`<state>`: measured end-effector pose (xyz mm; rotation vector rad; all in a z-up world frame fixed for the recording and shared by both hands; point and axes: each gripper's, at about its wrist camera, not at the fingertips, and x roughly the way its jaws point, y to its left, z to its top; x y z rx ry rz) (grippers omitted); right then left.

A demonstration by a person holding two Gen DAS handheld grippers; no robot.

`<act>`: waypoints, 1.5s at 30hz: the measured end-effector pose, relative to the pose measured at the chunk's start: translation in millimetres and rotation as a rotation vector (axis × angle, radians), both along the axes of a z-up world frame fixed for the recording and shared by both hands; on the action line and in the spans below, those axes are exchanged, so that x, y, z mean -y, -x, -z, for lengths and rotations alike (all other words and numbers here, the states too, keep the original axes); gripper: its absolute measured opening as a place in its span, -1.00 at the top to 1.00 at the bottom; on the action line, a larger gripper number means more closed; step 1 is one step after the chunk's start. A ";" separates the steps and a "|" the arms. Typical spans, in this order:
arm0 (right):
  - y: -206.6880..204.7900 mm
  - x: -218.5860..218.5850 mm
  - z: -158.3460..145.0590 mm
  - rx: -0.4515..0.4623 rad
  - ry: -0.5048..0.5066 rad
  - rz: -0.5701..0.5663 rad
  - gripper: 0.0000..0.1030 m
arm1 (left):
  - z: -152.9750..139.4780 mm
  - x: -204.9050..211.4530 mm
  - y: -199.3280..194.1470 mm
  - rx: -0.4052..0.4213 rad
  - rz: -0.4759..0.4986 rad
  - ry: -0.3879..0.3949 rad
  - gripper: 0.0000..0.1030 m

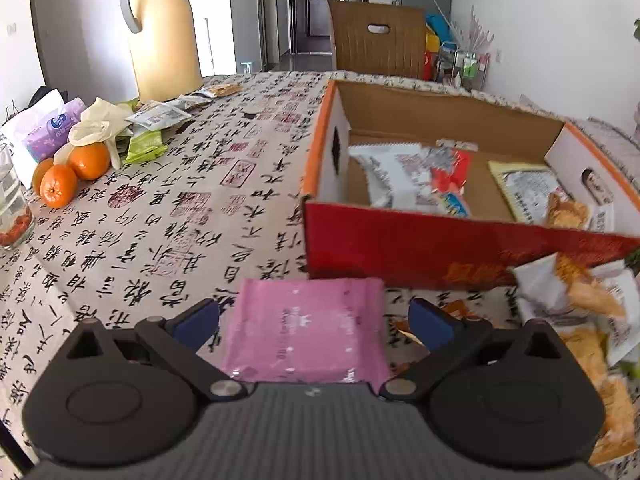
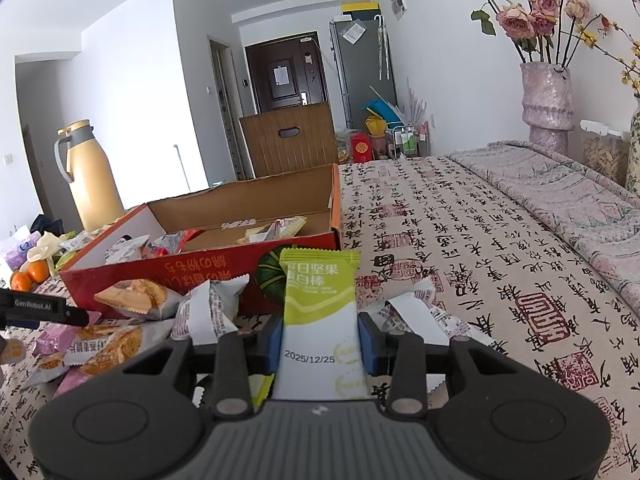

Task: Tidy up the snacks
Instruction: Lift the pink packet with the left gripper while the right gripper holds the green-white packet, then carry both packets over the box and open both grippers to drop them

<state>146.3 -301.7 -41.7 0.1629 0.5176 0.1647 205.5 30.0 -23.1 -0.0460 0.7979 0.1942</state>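
My left gripper (image 1: pixel 314 320) is open, its blue pads on either side of a pink snack packet (image 1: pixel 306 330) that lies flat on the tablecloth, apart from both pads. My right gripper (image 2: pixel 320 338) is shut on a green and white nut bar packet (image 2: pixel 320 312), held upright. The red cardboard box (image 1: pixel 400 248) with an orange rim stands ahead and holds several snack packets (image 1: pixel 416 178) in two compartments; it also shows in the right wrist view (image 2: pixel 192 276). Loose orange and white snack packets (image 2: pixel 132 300) lie in a pile before the box.
A yellow thermos (image 1: pixel 164 32), oranges (image 1: pixel 72 174), a tissue pack (image 1: pixel 48 128) and more packets (image 1: pixel 156 120) sit at the table's far left. A glass (image 1: pixel 12 204) stands at the left edge. A vase of roses (image 2: pixel 546 104) stands far right. A brown chair (image 1: pixel 376 40) is behind the table.
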 end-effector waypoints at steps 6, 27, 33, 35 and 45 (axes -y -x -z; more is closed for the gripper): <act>-1.8 -0.5 0.5 -0.001 0.003 0.002 0.27 | 13.6 -9.0 -5.3 -0.047 -0.017 0.020 -0.94; 14.0 -8.6 -9.7 0.023 0.020 -0.007 0.27 | 4.3 -3.7 16.2 0.028 0.017 0.016 -0.33; 21.2 -13.3 -16.6 0.044 0.022 -0.019 0.27 | -11.8 -2.6 29.8 0.080 0.021 0.006 -0.33; 23.2 -15.2 -19.6 0.053 0.020 -0.023 0.27 | -19.0 -1.1 35.2 0.104 0.027 0.011 -0.33; 24.6 -26.4 -39.1 0.111 0.014 -0.046 0.27 | -58.7 15.4 49.5 0.227 0.077 0.028 -0.33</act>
